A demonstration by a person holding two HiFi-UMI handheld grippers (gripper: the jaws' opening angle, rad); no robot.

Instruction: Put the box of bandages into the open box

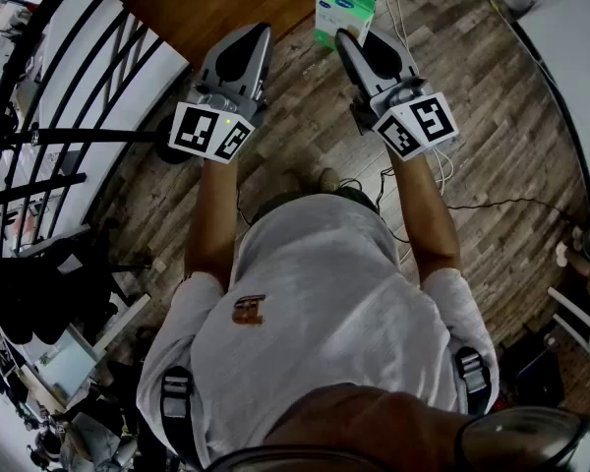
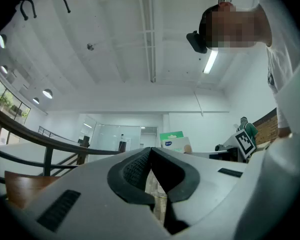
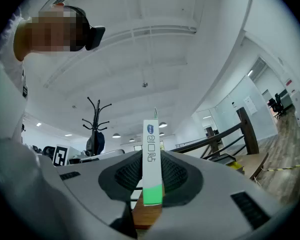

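- The right gripper point(image 3: 151, 155) has its jaws closed on the box of bandages point(image 3: 150, 134). The two dark ribbed pads press on the box's broad faces, and its narrow edge faces the camera.
- The box stands upright between the pads. It is white with a blue oval mark near the top and a green band at the bottom, and its top reaches above the jaw tips.
- In the head view the right gripper point(image 1: 346, 37) is held out in front of the person, with the box of bandages point(image 1: 342, 8) at its tip. The box is lifted clear and rests on nothing.
- From that view the box shows over the near edge of the wooden table point(image 1: 216, 3), toward its right corner.
- The left gripper point(image 2: 150, 149) is empty. Its jaws meet at the tips and only a thin gap lower down shows the floor.
- In the head view the left gripper point(image 1: 253, 30) is just beside the right one, level with it, over the table's near edge.
- From the left gripper view the box of bandages point(image 2: 174, 140) shows to the right, past the jaw tips.
- Under both arms lies a wood-plank floor point(image 1: 492, 116), with cables point(image 1: 413, 185) trailing across it.
- A dark railing point(image 1: 49, 116) runs along the left, and a coat stand point(image 3: 96, 121) stands in the background of the right gripper view.
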